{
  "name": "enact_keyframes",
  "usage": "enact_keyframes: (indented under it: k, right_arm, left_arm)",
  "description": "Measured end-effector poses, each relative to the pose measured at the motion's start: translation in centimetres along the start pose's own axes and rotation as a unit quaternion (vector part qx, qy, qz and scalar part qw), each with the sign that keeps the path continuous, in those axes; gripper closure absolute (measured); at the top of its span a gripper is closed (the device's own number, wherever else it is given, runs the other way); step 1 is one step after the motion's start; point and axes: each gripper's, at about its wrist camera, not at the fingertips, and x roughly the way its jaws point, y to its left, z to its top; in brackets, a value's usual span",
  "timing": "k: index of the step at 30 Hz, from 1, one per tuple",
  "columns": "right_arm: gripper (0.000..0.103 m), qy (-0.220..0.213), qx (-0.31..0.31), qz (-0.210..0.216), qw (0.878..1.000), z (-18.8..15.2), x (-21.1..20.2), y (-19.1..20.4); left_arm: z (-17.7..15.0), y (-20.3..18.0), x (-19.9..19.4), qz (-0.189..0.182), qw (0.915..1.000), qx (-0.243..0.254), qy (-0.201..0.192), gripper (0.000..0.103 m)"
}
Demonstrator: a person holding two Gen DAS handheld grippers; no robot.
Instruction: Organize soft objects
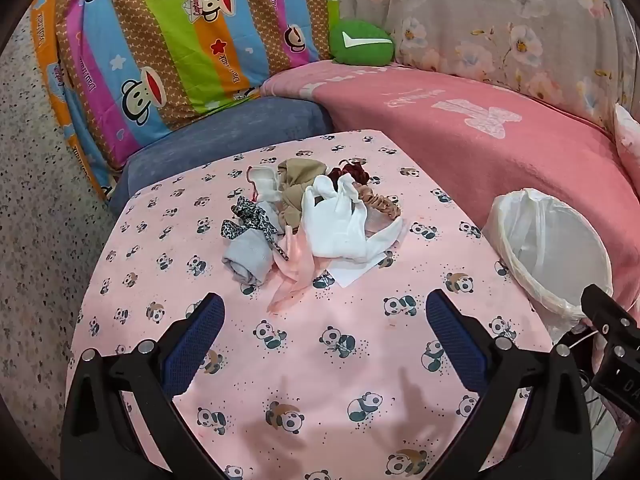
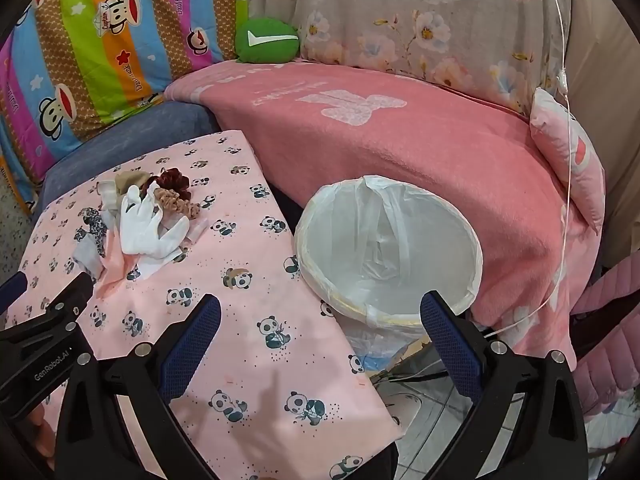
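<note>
A heap of soft things lies mid-table on the panda-print pink cloth (image 1: 320, 360): white gloves (image 1: 340, 220), a grey rolled cloth (image 1: 248, 258), a leopard-print strip (image 1: 250, 222), a tan cloth (image 1: 298, 184), a dark red scrunchie (image 1: 350, 172), a tan scrunchie (image 1: 382, 204) and a pink ribbon (image 1: 294, 280). My left gripper (image 1: 324, 312) hovers open just short of the heap, nothing between its blue pads. In the right wrist view the heap (image 2: 148, 220) sits far left. My right gripper (image 2: 320, 312) is open over the table's right edge, in front of the white bag-lined bin (image 2: 388, 248).
The bin (image 1: 548, 248) stands off the table's right edge against a pink blanket (image 1: 480, 132). Behind are a striped cartoon quilt (image 1: 172, 40), a green cushion (image 1: 360, 42), a floral cover (image 2: 420, 20) and a blue seat (image 1: 224, 132). Tiled floor (image 2: 432, 412) shows below the bin.
</note>
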Motion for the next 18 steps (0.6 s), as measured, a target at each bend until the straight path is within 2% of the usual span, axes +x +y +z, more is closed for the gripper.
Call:
enact_keyframes:
  k: [18]
  right_arm:
    - [0.005,-0.002,-0.003,0.0,1.0,0.36,-0.09,0.27]
  left_arm:
    - [0.37,-0.03,-0.16,0.002,1.0,-0.001,-0.004,0.007]
